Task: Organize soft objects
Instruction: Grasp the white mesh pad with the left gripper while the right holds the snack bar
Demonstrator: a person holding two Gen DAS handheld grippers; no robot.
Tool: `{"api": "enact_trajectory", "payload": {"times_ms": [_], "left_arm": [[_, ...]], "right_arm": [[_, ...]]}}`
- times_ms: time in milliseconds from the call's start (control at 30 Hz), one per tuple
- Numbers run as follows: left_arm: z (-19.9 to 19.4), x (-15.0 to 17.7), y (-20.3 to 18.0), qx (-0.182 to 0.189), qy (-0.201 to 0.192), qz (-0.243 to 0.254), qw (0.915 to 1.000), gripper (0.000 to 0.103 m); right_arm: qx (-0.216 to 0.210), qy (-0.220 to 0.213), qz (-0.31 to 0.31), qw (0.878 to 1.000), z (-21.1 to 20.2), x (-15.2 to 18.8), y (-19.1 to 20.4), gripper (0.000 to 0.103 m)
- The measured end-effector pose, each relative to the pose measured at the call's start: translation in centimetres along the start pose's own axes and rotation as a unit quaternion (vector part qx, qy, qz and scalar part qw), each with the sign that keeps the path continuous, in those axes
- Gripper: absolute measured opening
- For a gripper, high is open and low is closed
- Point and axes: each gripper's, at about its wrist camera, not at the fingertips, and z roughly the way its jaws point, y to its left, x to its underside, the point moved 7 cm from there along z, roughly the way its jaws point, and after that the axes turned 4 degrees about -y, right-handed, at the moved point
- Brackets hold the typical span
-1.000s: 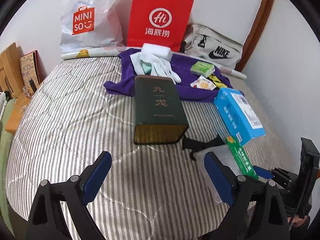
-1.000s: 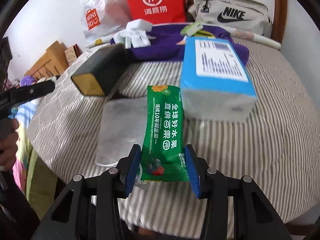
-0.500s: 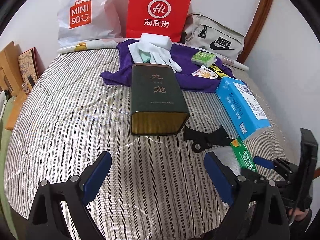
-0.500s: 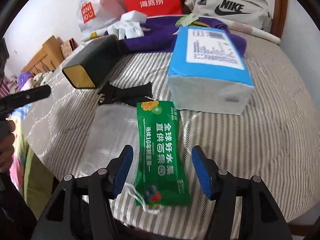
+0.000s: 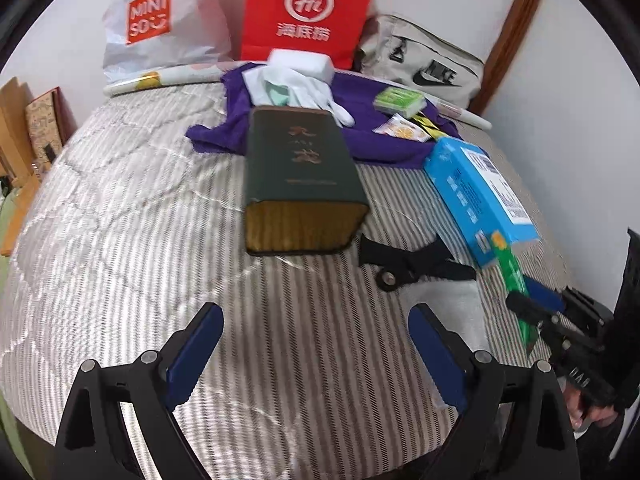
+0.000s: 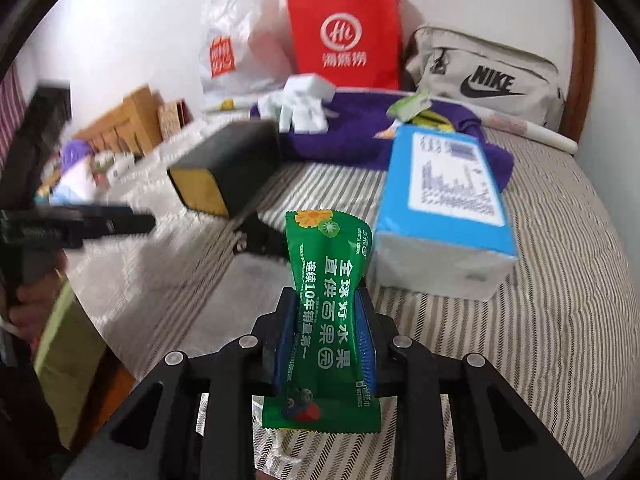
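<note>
Above striped bedding (image 6: 520,320), right tool (image 6: 326,336) pinches green packet (image 6: 326,308) lengthwise, seemingly pointing forward; left tool (image 5: 316,344) spread.

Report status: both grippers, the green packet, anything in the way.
Right gripper shut on green packet, lifted off the bed. Left gripper open, empty. Blue tissue pack and black clip lie close ahead.

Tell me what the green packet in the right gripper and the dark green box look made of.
Green printed packet: thin glossy plastic film, judging by the crimped serrated ends and how it pinches in between the right gripper pads. Dark green rectangular box: rigid, probably tin or coated card; flat sharp-edged faces, satin sheen and a gold-coloured end. Which, I cannot tell.
</note>
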Motion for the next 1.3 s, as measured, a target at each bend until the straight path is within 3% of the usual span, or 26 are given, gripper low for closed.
{"api": "enact_trajectory", "payload": {"times_ms": [333, 533, 733, 833, 1067, 1300], "left_arm": [[2.3, 2.0, -4.7, 0.036, 0.034, 0.038, 0.9981, 0.094], [4.3, 3.1, -7.3, 0.045, 0.059, 0.051, 0.9959, 0.094], [5.5, 3.0, -9.4, 0.026, 0.06, 0.076, 0.995, 0.096], [6.1, 3.0, -10.1, 0.016, 0.066, 0.076, 0.9948, 0.102], [7.0, 3.3, -11.1, -0.05, 0.072, 0.11, 0.9901, 0.103], [7.0, 3.2, -11.6, -0.045, 0.046, 0.126, 0.9899, 0.103]], "right_arm": [[0.018, 0.005, -0.001, 1.0, -2.5, 1.8, -1.0, 0.029], [0.053, 0.008, 0.013, 0.998, -3.5, 3.1, -4.3, 0.029], [0.06, 0.009, 0.051, 0.997, -3.9, 4.2, -7.6, 0.029], [0.057, 0.01, 0.054, 0.997, -3.7, 4.5, -8.2, 0.029], [0.038, 0.019, 0.057, 0.997, -2.6, 5.2, -8.1, 0.029], [0.039, 0.03, 0.046, 0.998, -1.3, 5.2, -7.6, 0.029]]}}
